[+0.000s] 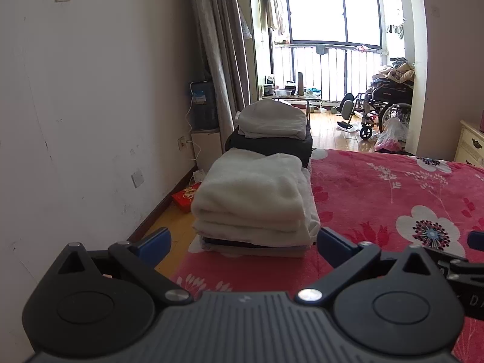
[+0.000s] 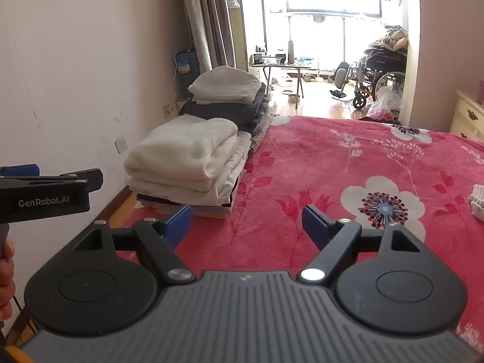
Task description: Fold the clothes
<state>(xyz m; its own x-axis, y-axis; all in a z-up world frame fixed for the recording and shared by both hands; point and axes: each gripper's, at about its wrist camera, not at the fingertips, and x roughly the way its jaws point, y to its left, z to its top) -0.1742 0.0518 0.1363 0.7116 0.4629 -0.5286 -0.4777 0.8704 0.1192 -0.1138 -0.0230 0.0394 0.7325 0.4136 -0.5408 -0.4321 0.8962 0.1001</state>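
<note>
I see both tongs, left gripper (image 1: pixel 243 246) and right gripper (image 2: pixel 246 222), gaping, empty. Folded stack (image 2: pixel 189 163) done at bed's left; white item (image 2: pixel 477 201) far right likely remains.

Two stacks of folded clothes (image 2: pixel 187 163) (image 2: pixel 227 96), one wheelchair (image 2: pixel 378 75), one bed (image 2: pixel 363 157)
</note>
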